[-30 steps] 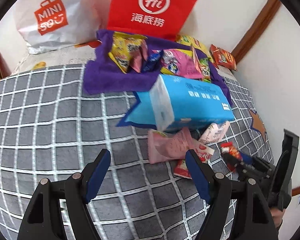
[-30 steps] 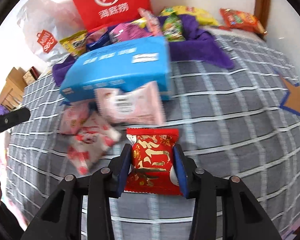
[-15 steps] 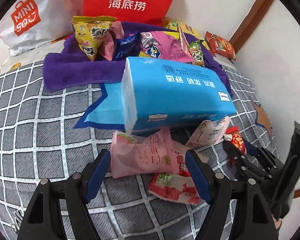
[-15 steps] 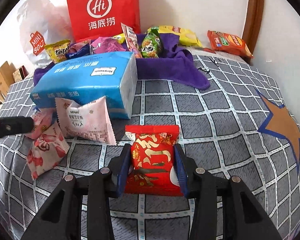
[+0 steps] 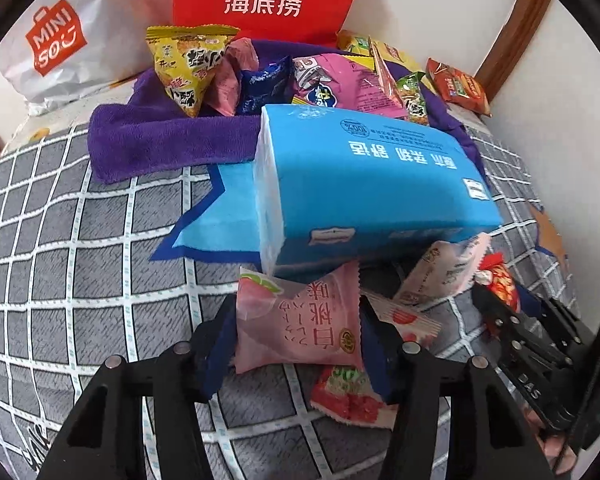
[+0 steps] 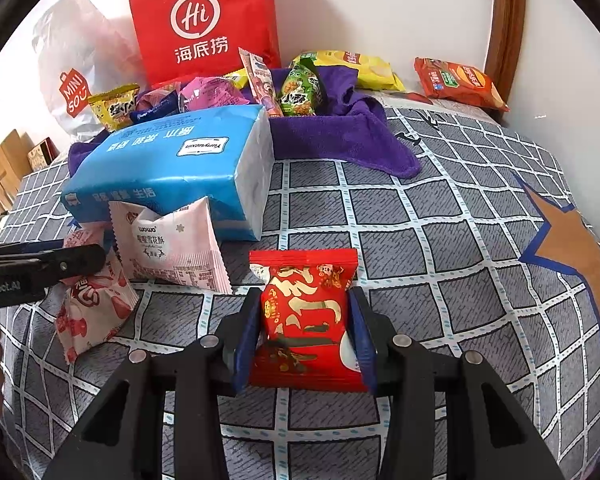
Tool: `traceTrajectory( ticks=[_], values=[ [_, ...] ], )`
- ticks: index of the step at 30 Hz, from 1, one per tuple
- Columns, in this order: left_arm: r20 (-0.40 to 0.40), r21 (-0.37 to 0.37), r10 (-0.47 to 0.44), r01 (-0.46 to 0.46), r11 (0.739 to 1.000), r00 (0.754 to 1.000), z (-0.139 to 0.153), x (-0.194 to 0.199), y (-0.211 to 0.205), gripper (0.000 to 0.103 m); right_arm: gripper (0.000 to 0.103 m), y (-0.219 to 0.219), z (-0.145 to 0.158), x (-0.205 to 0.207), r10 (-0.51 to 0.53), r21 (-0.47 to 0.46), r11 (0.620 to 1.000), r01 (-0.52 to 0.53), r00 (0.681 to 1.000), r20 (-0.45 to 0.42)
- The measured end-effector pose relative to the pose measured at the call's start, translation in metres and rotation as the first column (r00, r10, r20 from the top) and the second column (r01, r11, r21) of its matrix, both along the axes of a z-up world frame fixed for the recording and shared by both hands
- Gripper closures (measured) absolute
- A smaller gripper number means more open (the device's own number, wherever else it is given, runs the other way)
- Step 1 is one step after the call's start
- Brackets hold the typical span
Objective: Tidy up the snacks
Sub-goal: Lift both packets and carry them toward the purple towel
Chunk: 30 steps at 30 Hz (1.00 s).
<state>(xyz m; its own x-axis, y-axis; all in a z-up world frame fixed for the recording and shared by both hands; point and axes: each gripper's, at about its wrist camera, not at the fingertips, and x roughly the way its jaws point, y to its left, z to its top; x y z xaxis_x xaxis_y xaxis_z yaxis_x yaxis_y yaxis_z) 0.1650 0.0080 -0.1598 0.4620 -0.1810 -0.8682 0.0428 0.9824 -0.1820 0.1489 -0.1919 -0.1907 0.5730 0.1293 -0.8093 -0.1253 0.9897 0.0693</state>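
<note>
Grey checked bedspread with a white grid covers the bed, a white wall and a strip of wooden trim behind it. At the back lean a red paper bag and a white shopping bag, with a purple towel in front holding a heap of snack packs: a yellow one, a magenta one, a green one. An orange-red chip bag lies off by the wall. A blue tissue pack sits mid-bed.

Left claw is closing around a pink peach-print snack lying just in front of the tissue pack; the blue pads look to be right up against its edges, though whether they're truly squeezing it yet I can't tell. Beside and partly under it is a red-and-white strawberry snack, and a pale pink packet leans on the tissue pack.

Right claw is clenched on a red-and-gold snack, pads pressing both sides, held over open bedspread to the right of the pile.
</note>
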Motion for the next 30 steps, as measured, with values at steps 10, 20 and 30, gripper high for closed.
traceTrajectory(
  ticks=[10,20,30],
  values=[
    [0.015,-0.019,0.001,0.000,1.000,1.000,0.017,-0.028,0.011,0.050,0.060,-0.001,0.000,-0.001,-0.002,0.010,1.000,0.002,1.000,0.002],
    [0.043,-0.057,-0.011,0.014,0.998,0.999,0.034,-0.043,0.009,0.050,0.062,0.003,0.021,-0.027,0.023,0.038,0.999,-0.023,1.000,0.001],
    [0.104,-0.067,-0.037,0.044,0.997,0.994,0.068,-0.061,0.002,0.050,0.062,0.010,0.070,-0.059,0.032,0.058,0.998,-0.036,0.998,0.061]
  ],
)
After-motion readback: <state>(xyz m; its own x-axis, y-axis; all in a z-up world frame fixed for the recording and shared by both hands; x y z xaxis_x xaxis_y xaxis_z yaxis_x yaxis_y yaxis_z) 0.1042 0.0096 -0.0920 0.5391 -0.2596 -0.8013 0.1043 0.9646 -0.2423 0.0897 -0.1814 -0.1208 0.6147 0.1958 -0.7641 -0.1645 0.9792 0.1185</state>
